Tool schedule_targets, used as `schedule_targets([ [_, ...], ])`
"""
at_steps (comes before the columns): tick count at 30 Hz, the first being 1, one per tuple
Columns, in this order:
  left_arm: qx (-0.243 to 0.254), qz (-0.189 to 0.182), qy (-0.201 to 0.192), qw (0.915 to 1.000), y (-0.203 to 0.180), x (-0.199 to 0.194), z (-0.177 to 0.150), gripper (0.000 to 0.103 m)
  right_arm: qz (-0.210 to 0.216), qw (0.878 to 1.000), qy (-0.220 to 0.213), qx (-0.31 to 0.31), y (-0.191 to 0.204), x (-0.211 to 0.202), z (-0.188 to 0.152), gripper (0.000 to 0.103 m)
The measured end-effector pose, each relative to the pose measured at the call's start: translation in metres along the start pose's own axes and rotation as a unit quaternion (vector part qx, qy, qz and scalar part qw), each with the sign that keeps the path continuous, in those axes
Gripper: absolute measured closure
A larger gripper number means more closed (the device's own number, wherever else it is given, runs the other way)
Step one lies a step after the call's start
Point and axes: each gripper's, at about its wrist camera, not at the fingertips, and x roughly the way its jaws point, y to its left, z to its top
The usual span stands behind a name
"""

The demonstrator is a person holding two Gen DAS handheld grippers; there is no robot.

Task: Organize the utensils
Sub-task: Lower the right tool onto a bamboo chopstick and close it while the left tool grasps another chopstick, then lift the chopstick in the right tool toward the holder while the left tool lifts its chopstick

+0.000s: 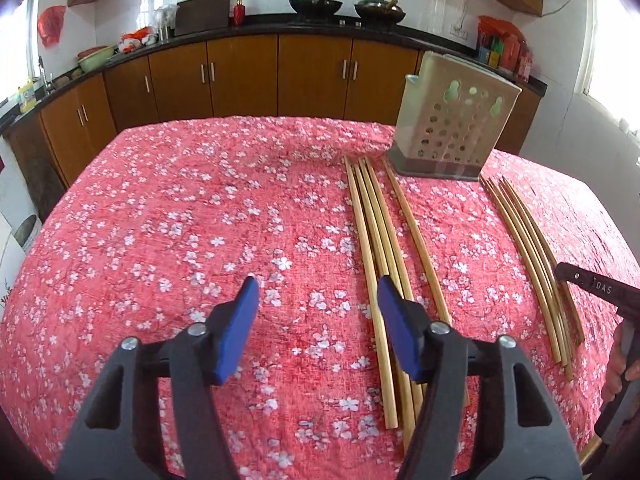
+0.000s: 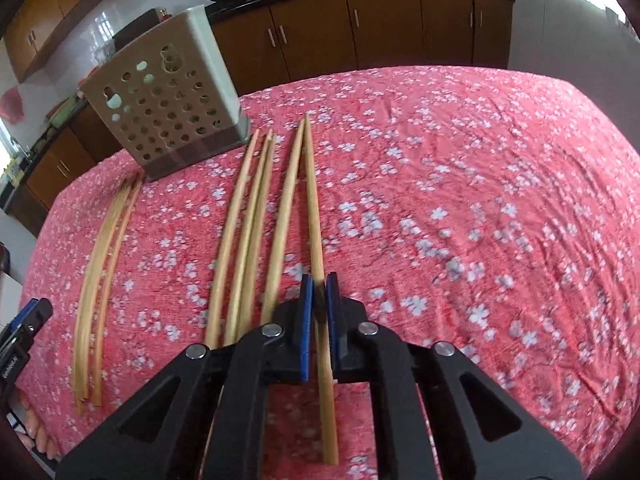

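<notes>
- The right tool (image 2: pixel 319 292) is shut tight on one chopstick (image 2: pixel 313 200). The blue pads pinch it near its thick end, I think so the thin end can go down into the holder first.
- The left tool (image 1: pixel 316 300) is partly open and holds nothing. Only the red cloth shows between its pads. A bunch of sticks (image 1: pixel 376 240) lies just past its right pad, so it looks set to take one of those.
- The sticks lie flat on the desk (image 1: pixel 160 220) in two bunches, side by side and pointing at the holder. That may make it easy to pick them one at a time.
- In the left view, the other tool at the right edge has small white letters, "DAS". There may be more that I cannot read.
- The holder (image 2: pixel 172 108) stands upright at the far side of the desk, just past the stick tips. It has many round holes and looks empty through them, though I cannot see the top.
- Far back are brown cupboards (image 1: pixel 240 72) and two black woks (image 1: pixel 316 6).
</notes>
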Motion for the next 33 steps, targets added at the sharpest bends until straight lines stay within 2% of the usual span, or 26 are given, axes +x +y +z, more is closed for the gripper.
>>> schedule_targets([
  [3, 0.000, -0.024, 0.012, 0.9996, -0.001, 0.004, 0.000, 0.056, -0.023, 1.000, -0.007, 0.000, -0.006, 0.004, 0.005, 0.095],
  [6, 0.006, -0.043, 0.025, 0.9988, -0.005, 0.009, 0.000, 0.065, -0.022, 1.000, -0.009, 0.008, -0.012, 0.003, 0.006, 0.095],
  [12, 0.027, -0.051, 0.053, 0.9969, -0.014, 0.022, -0.004, 0.076, -0.030, 0.999, -0.016, -0.003, -0.013, 0.002, 0.004, 0.095],
  [14, 0.034, -0.053, 0.055, 0.9965, -0.017, 0.024, -0.005, 0.077, -0.030, 0.999, -0.016, -0.003, -0.011, 0.003, 0.004, 0.095],
  [19, 0.050, -0.022, 0.057, 0.9969, -0.019, 0.034, -0.001, 0.095, -0.028, 0.999, -0.014, -0.006, -0.007, 0.005, 0.004, 0.095],
  [28, 0.015, 0.016, 0.041, 0.9989, 0.025, 0.055, 0.017, 0.095, -0.042, 0.999, -0.024, -0.024, -0.013, 0.011, 0.014, 0.095],
  [33, -0.020, -0.005, 0.035, 0.9992, 0.046, 0.058, 0.021, 0.094, -0.055, 0.998, -0.038, 0.000, -0.030, 0.019, 0.028, 0.095],
])
